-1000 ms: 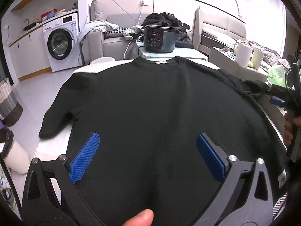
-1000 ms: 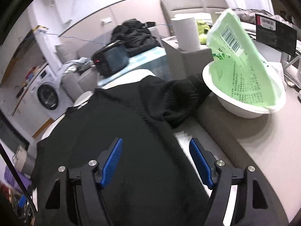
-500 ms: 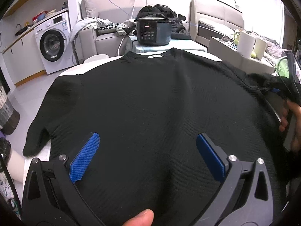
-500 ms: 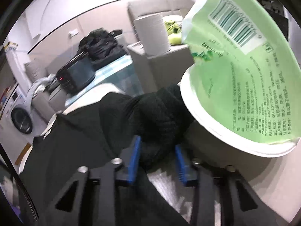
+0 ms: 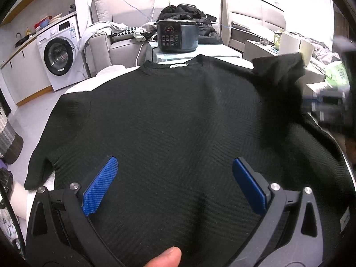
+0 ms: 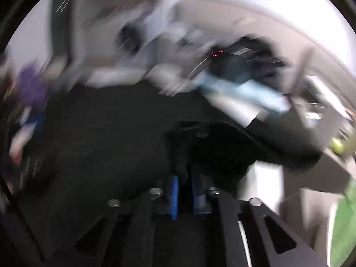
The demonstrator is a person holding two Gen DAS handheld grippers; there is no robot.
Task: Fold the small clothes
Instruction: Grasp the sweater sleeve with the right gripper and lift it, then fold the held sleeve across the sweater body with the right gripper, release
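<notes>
A black knit sweater lies flat across the white tabletop, filling the frame. Right tool clamps its lifted sleeve at right, grip loosening slightly; left tool hovers spread apart. Soft, light, floppy: pinch cuffs or hems

Black ribbed sweater; blue pads; white washing machine.
</notes>
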